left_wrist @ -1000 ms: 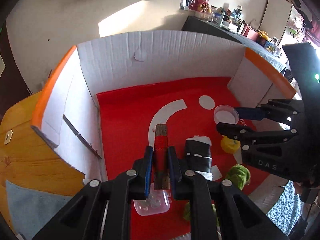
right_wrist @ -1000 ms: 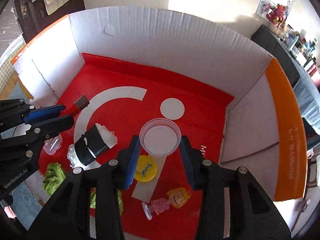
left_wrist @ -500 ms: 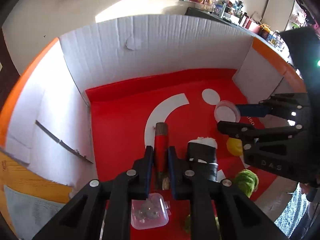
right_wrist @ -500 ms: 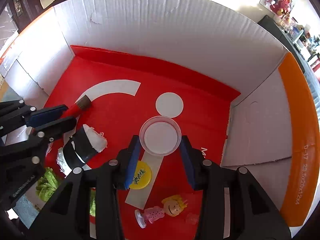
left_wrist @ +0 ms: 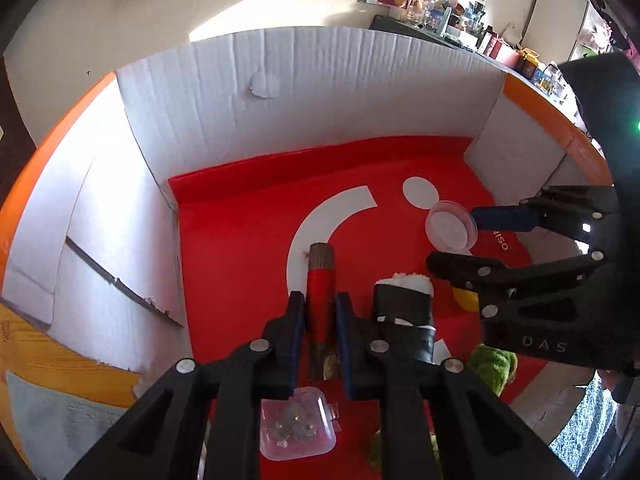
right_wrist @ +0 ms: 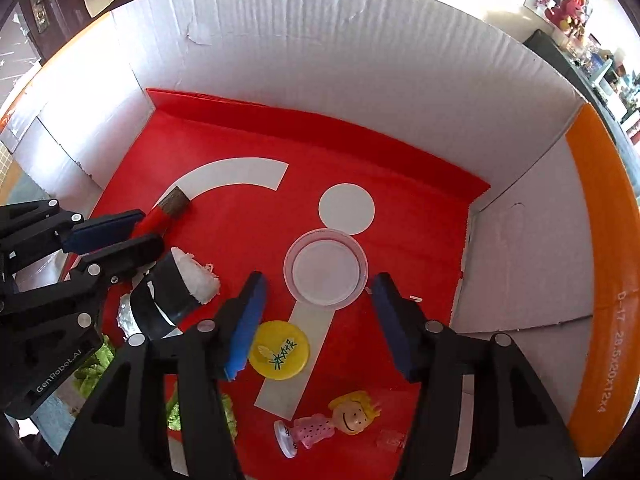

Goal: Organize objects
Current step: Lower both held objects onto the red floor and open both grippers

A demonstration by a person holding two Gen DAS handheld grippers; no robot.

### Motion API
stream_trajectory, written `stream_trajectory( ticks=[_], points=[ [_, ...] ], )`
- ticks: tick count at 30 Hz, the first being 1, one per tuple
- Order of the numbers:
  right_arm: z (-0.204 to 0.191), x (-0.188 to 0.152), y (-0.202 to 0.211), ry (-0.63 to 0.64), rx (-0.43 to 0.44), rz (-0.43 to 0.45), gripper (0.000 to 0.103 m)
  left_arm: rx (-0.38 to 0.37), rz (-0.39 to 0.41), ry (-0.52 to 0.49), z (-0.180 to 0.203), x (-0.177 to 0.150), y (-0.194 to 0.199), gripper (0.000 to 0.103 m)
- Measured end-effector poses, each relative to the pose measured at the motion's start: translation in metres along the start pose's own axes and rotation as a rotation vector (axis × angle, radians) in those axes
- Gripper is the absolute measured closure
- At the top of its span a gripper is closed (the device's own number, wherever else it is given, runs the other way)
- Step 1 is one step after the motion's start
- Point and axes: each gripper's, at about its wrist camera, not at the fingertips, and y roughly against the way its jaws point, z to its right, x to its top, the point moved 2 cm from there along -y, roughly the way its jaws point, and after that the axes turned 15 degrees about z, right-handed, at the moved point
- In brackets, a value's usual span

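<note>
Gripping a red stick with brown ends (left_wrist: 320,304), the left gripper (left_wrist: 318,316) has its jaws pinched tight on the red middle section; the stick's far brown end projects ahead of the jaws, low over the red floor of the box (left_wrist: 248,248). The tool points steeply down into the box from the near-left side. In the right wrist view the same gripper (right_wrist: 116,236) enters from the left edge with the stick (right_wrist: 168,208) angled up and to the right.

The right gripper (right_wrist: 316,308) also points steeply downward. Its jaws are opening, and a clear round plastic cup (right_wrist: 326,266) stands upright between the blue pads (right_wrist: 248,320); a gap shows on each side, so the pads do not press on it. The cup rests on the red floor, just below a white printed disc. In the left wrist view this gripper (left_wrist: 472,240) reaches in from the right with the cup (left_wrist: 452,228) at its tips.

The container is a cardboard box with white inner walls (right_wrist: 360,60) and orange outer flaps. Lying on its floor are a black-wrapped roll with a white end (right_wrist: 176,292), a yellow lid with green marks (right_wrist: 280,350), a small doll with yellow hair and a pink dress (right_wrist: 332,424), a clear lidded case (left_wrist: 296,424) and green fuzzy pieces (left_wrist: 492,364).
</note>
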Motion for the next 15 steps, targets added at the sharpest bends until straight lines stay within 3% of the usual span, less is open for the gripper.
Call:
stream_trajectory(
  ticks=[10,15],
  points=[
    [-0.001,-0.001,0.007,-0.004,0.0,0.003,0.049,0.002,0.006,-0.003,0.001,0.004,0.0,0.078],
    [-0.001,-0.001,0.012,-0.008,0.003,0.01,0.049,0.002,0.011,0.0,0.001,0.005,0.002,0.077]
  ],
)
